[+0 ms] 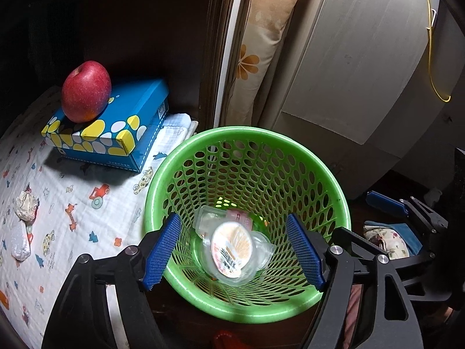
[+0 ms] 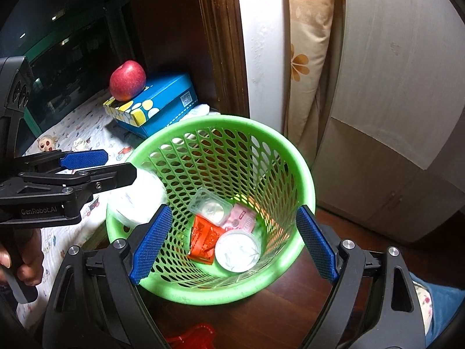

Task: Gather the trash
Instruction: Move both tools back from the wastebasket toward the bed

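Observation:
A green mesh basket point(image 1: 247, 133) stands on the dark floor beside the bed. My left gripper point(image 1: 232, 221) hangs open above it. A clear lidded cup point(image 1: 232, 250), blurred, sits between the pads without touching them. From the right wrist view that cup point(image 2: 139, 200) is just under the left gripper point(image 2: 120, 164), by the left rim of the basket point(image 2: 221, 122). My right gripper point(image 2: 234, 209) is open over the basket with nothing between its fingers. Inside lie a red wrapper point(image 2: 203, 238), a pink packet point(image 2: 242, 218), a clear tub point(image 2: 209, 206) and a white-lidded cup point(image 2: 237, 250).
On the patterned bed sheet point(image 1: 72, 180) lie a crumpled paper ball point(image 1: 26, 205) and a white wad point(image 1: 20, 244). A red apple point(image 1: 85, 91) rests on a blue tissue box point(image 1: 116, 125). A pale cabinet point(image 1: 348, 72) and a door frame stand behind the basket.

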Demonstrator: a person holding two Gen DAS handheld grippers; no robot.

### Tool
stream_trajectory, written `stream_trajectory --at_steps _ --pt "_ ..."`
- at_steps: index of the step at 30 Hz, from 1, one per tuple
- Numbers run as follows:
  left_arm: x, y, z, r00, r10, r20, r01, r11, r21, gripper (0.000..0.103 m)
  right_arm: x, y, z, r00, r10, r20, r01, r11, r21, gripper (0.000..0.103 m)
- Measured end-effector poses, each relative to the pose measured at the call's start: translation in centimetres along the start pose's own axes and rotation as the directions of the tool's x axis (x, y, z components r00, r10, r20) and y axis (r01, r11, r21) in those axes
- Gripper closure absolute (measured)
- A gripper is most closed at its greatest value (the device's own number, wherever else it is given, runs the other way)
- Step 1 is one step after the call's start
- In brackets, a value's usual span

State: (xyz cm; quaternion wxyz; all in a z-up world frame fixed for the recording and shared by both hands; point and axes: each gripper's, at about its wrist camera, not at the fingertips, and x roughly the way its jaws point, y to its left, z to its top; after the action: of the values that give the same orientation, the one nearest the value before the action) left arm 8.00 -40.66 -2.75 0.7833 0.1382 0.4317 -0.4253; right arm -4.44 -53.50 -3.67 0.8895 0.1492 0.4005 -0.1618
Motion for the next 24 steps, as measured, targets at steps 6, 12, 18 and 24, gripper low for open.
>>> stream_trajectory --at_steps 6,12,18,24 --pt "-1.1 1.0 -0.5 1.0 0.005 0.019 -0.005 1.0 -0.022 0.026 -0.2 0.9 0.0 1.0 0.012 0.001 -0.012 1.0 -0.014 0.017" --pt "-3.0 3.9 -2.2 0.998 0.058 0.031 -0.056 0.996 -0.065 0.026 0.0 2.8 0.2 0.999 0.051 0.006 -0.051 0.998 -0.039 0.016" --pt "-5.3 8.8 -4.6 0.989 0.14 0.042 -0.132 0.979 -0.159 0.026 0.9 6.4 0.6 0.995 0.098 -0.006 -0.098 0.991 -0.088 0.015" --pt "-7.5 14.5 -7.2 0.97 0.241 0.034 -0.225 0.942 -0.248 0.026 2.2 10.5 1.0 0.989 0.148 -0.029 -0.15 0.979 -0.136 0.015"
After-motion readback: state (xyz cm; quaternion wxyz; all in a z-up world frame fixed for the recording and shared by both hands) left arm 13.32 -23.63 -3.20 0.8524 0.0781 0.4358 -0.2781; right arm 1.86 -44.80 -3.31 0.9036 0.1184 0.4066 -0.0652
